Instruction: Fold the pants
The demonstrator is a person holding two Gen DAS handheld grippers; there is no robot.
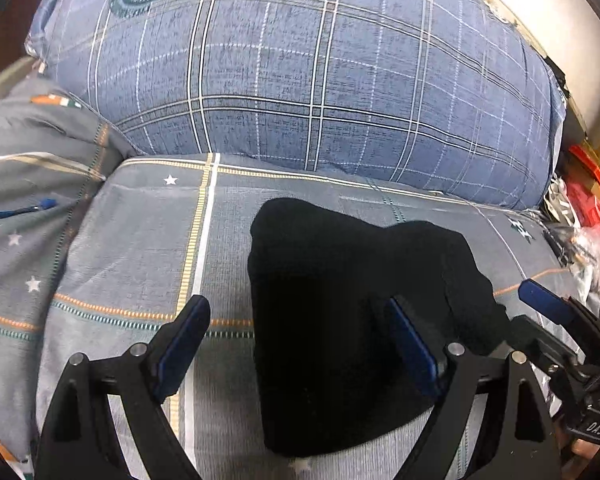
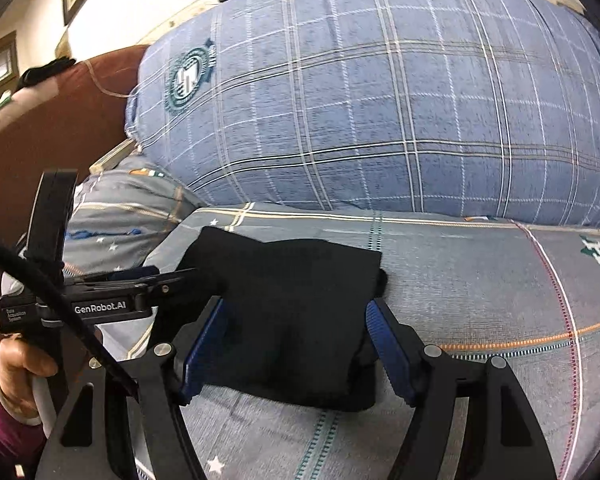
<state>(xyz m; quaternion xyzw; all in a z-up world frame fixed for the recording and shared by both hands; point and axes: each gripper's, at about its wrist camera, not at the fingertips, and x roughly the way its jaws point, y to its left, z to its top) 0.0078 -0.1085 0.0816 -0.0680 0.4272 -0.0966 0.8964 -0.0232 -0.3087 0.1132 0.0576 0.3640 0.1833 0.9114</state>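
Note:
The black pants (image 1: 340, 320) lie folded into a compact bundle on the grey patterned bedsheet (image 1: 140, 248); they also show in the right wrist view (image 2: 300, 312). My left gripper (image 1: 300, 336) is open above the bundle's left part, its left finger over bare sheet and its right finger over the pants. My right gripper (image 2: 296, 340) is open, its blue-padded fingers (image 2: 384, 332) standing either side of the bundle's near end. The right gripper also shows in the left wrist view (image 1: 548, 304), and the left gripper in the right wrist view (image 2: 140, 280).
A large blue plaid pillow (image 1: 300, 64) stands behind the pants. A crumpled grey quilt (image 1: 24, 184) lies at the left. Red and plastic clutter (image 1: 584, 216) sits at the right edge. A brown headboard (image 2: 52, 120) and a hand (image 2: 20, 364) are at the left.

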